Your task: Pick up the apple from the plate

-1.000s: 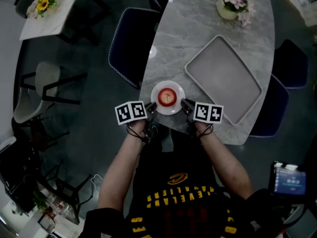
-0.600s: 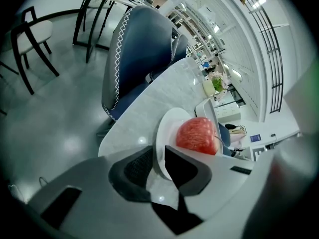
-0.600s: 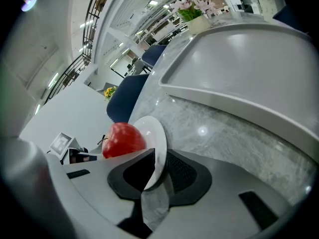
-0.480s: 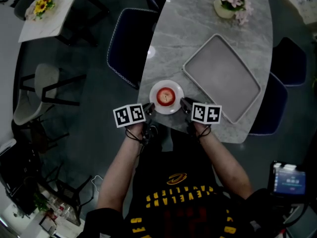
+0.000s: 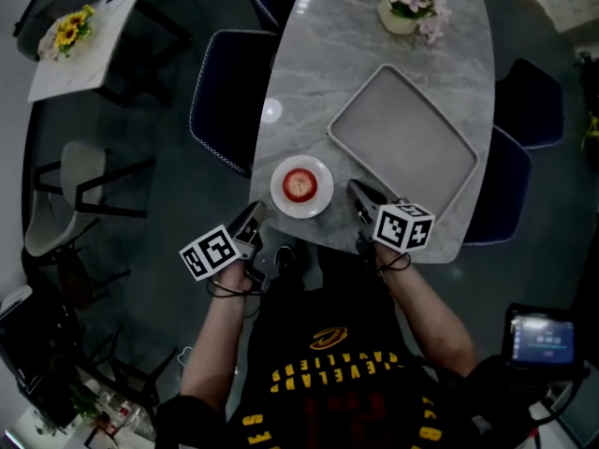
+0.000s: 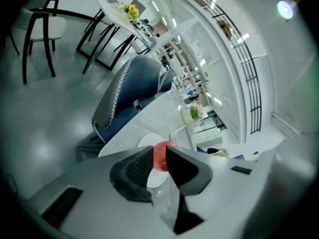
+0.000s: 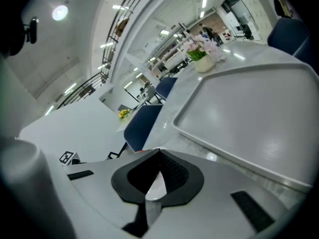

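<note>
The left gripper (image 5: 251,218) hangs off the table edge (image 5: 265,148), near the plate's (image 5: 279,195) lower left. Its jaws are slightly parted and empty, and they frame the apple (image 5: 299,185), which sits centred on the plate, probably lined up for the grab. The right gripper (image 5: 360,195) is clenched on nothing to the plate's right. The tray (image 5: 402,143) beyond limits room on that side.

I log one surface (image 5: 365,54), grey marbled, oval. Directly on it I count three items: plate (image 5: 280,195), white and round, at the near edge; tray (image 5: 402,143), grey, rectangular, angled, just beside the plate; pot of pink flowers (image 5: 404,7), far end
</note>
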The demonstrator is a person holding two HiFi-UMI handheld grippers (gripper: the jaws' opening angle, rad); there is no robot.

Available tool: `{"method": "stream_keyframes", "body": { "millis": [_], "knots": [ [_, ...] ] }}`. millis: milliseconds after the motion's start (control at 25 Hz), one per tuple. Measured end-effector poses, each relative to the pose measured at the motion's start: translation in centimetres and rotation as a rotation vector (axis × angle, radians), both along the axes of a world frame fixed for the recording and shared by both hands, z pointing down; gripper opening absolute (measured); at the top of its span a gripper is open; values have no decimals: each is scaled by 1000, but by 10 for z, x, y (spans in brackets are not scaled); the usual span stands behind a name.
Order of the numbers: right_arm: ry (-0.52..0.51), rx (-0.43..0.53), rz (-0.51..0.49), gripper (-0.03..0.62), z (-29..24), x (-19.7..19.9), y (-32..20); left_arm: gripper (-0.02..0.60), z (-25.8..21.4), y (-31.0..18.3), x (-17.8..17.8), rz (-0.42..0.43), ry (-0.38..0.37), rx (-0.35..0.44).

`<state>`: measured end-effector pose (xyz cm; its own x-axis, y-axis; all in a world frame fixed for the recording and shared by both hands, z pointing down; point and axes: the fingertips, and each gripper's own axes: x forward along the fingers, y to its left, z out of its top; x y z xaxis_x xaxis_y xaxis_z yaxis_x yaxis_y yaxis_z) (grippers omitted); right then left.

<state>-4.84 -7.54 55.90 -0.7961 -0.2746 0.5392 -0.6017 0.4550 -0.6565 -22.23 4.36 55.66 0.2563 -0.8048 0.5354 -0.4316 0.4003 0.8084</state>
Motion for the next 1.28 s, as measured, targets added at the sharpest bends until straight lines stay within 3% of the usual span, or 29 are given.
{"method": "stream_keyframes", "body": {
  "millis": [80,240,320,520,640,760,1000,1280],
  "knots": [
    [-33,82,-26,6,-26,-5,4,78,-25,-7,1,40,-71,70],
    [-77,244,-90,6,-78,-17,19,78,-74,-16,14,168,-299,168],
    [-72,322,-101,6,-102,-19,28,78,-97,-22,29,238,-360,236],
    [-44,437,-74,6,-146,-18,53,78,-149,-16,74,357,-385,386],
    [-64,466,-38,6,-162,-13,51,78,-169,-19,104,417,-360,432],
    [-80,490,-7,6,-173,-9,49,78,-180,-22,124,473,-399,474],
    [-101,571,-11,6,-206,-17,59,78,-204,-25,128,523,-502,544],
    [-96,690,0,6,-267,-13,130,78,-259,43,138,536,-547,644]
  ]
}}
